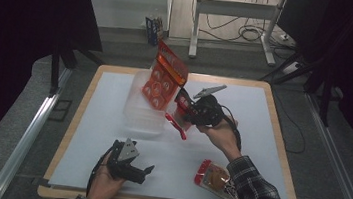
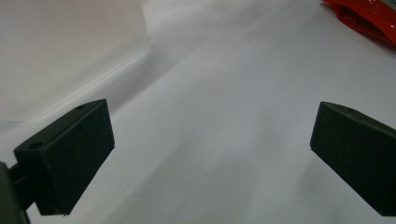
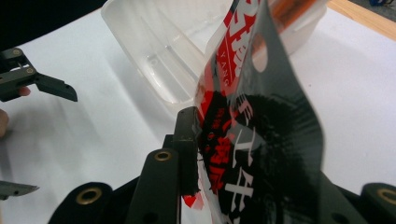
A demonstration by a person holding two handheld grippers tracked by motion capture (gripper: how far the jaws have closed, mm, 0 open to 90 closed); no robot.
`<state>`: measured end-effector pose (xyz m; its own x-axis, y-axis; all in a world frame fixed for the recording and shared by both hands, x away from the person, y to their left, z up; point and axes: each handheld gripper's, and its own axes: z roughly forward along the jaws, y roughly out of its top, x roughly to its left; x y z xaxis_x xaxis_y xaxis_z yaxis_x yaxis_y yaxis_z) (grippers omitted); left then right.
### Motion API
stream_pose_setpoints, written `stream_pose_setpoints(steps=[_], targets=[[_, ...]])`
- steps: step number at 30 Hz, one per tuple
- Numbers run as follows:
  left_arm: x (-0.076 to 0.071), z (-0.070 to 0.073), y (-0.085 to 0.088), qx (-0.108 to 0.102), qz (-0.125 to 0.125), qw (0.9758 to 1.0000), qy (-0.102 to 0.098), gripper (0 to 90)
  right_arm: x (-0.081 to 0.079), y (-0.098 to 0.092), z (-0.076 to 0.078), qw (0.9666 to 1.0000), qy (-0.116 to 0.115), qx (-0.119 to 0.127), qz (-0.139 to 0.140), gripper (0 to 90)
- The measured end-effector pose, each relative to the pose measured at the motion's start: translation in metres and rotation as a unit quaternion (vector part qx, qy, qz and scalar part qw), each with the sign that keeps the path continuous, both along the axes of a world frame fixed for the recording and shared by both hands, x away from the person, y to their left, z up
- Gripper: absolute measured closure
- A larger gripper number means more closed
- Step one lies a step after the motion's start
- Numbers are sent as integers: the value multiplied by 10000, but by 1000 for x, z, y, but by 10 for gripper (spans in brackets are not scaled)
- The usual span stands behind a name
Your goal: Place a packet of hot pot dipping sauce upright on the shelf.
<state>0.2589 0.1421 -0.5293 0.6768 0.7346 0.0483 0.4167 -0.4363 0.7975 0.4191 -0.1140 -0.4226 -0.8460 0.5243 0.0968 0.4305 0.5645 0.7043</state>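
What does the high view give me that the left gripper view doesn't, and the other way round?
High view alone: the right gripper shut on a red and black snack packet, an orange packet standing in the clear plastic tub, and a third packet lying flat by the person's right sleeve. Left gripper view alone: a close look between the left gripper pads, wide apart with nothing but bare mat between them. Both share: the white mat and the tub.
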Motion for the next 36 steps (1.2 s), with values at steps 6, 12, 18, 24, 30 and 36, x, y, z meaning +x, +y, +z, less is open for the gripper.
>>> stream_pose_setpoints(steps=[6,12,18,24,30,36], targets=[[0,0,1,-1,0,10000,-10,0,6,15,3,9995,-75,-219,204,704],[0,1,1,16,-18,10000,-9,0,12,29,5,9984,-124,-447,337,704],[0,1,1,19,-21,10000,-4,0,18,43,5,9969,-211,-627,415,705],[0,1,1,22,-29,10000,2,0,21,54,9,9962,-304,-671,475,707],[0,1,2,29,-38,10000,2,0,21,61,11,9961,-361,-647,481,712],[0,1,2,27,-32,10000,7,0,16,58,22,9959,-424,-605,520,716]])
